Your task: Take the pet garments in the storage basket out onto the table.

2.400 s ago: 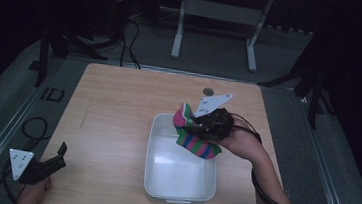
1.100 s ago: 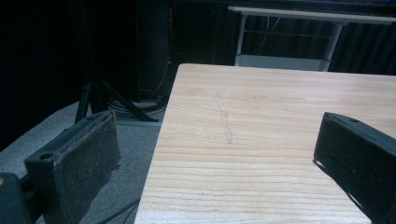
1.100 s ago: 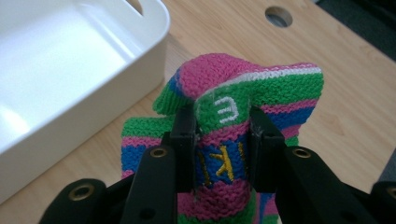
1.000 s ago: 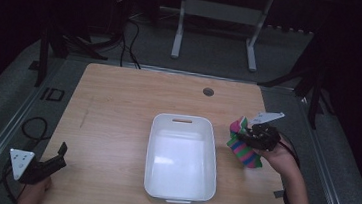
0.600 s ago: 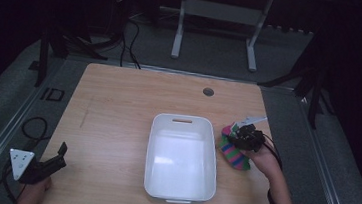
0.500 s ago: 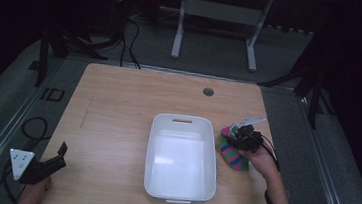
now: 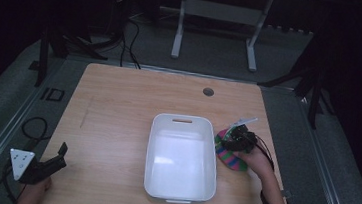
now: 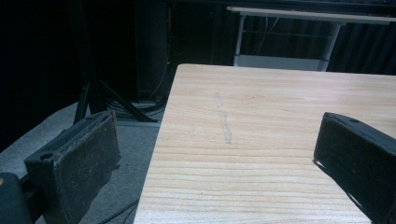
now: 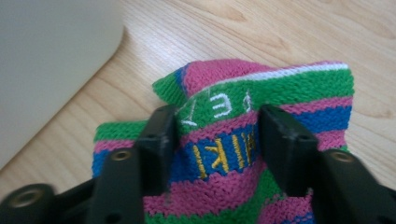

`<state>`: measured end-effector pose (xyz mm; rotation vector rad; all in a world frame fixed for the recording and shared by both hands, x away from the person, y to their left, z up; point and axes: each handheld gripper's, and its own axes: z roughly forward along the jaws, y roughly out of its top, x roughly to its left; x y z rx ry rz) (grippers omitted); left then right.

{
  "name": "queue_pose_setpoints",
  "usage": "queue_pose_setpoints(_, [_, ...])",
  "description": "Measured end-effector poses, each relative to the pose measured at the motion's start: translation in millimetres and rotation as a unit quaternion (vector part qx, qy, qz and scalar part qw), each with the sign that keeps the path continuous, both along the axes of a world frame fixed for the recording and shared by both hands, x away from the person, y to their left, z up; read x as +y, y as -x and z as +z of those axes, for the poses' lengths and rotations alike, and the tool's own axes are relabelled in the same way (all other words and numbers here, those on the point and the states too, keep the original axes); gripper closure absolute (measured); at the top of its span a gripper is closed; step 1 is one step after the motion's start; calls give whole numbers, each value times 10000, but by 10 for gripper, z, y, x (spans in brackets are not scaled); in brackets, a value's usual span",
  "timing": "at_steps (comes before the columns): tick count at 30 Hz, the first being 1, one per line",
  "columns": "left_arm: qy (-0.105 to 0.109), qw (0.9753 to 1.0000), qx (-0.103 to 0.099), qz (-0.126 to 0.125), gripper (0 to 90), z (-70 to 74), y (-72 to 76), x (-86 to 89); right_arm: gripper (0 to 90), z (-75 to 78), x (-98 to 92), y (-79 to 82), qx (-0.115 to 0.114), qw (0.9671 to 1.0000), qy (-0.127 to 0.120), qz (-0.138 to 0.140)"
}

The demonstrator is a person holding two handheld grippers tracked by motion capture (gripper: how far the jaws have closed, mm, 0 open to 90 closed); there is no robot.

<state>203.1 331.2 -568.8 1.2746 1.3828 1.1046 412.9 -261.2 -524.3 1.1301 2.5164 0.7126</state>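
1. A light wooden desk point(image 7: 116, 126) filled the middle of the high view, with dark floor and metal stands around it.
2. A white rectangular tub point(image 7: 181, 157) stood near the middle of the desk, its long sides running from 12 to 6 o'clock.
3. A striped knitted cloth point(image 7: 229, 154) in pink, green and blue lay on the desk just beside the tub, at the tub's 3 o'clock side.
4. The right gripper point(image 7: 238, 137) rested on top of that cloth, held by a hand point(image 7: 259, 159) that came in from the 5 o'clock corner of the desk.
5. In the right gripper view, the two black fingers point(image 9: 159, 135) stood on either side of a raised fold of the cloth point(image 9: 261, 88) and pressed against it, grasping it. Yellow and white stitched letters showed between them, and a corner of the tub point(image 9: 51, 60) sat at 10 o'clock.
6. The left gripper point(image 7: 45, 164) was at the desk's 7 o'clock corner, well apart from the tub and the cloth.
7. In the left gripper view, its fingers point(image 8: 84, 158) stood wide apart, released and holding nothing, over the desk edge point(image 8: 159, 140).
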Motion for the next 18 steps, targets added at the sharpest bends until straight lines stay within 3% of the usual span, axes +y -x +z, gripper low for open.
queue_pose_setpoints(3, [-12, 10000, 8, 0, 10, 1, 1, -2, 326, 83, 10, 44, 5, 10000, -25, 86])
queue_pose_setpoints(8, [-8, 10000, -2, 5, 9, 0, 1, -2, 186, 231, -39, 163, -212, 9996, -156, 86])
queue_pose_setpoints(11, [-13, 10000, 0, 4, 9, 1, 2, -2, 117, 300, -156, 239, -333, 9984, -455, -52])
queue_pose_setpoints(18, [-17, 10000, 5, 10, 9, 1, 3, -4, 108, 307, -477, 456, -605, 9944, -791, -359])
